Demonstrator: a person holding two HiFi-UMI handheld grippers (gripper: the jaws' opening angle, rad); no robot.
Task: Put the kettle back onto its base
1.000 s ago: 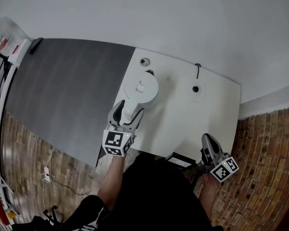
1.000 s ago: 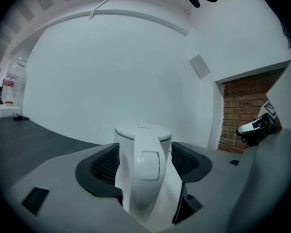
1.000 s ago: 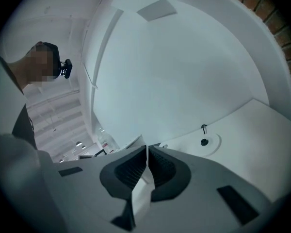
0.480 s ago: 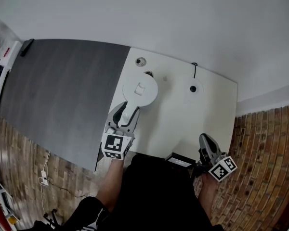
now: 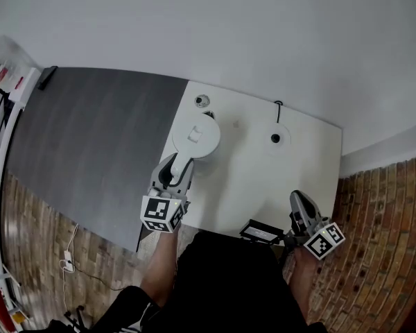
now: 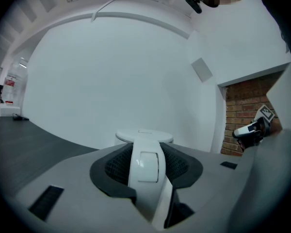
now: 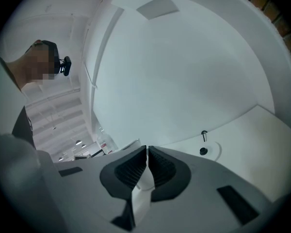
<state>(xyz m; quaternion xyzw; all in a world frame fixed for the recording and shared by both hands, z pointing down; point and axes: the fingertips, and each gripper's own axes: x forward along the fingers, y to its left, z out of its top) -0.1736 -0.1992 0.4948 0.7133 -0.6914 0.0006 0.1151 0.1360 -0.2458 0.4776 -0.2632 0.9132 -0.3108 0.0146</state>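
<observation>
Bare indoor workspace, white table (image 5: 312, 151), brickwork (image 5: 374, 220), white wall (image 6: 111, 81)

White table (image 5: 258, 177), dark grey surface (image 5: 90, 144)

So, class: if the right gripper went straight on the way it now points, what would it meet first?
Probably the white wall, after passing over bare table beside the kettle base; depth is unclear.
</observation>
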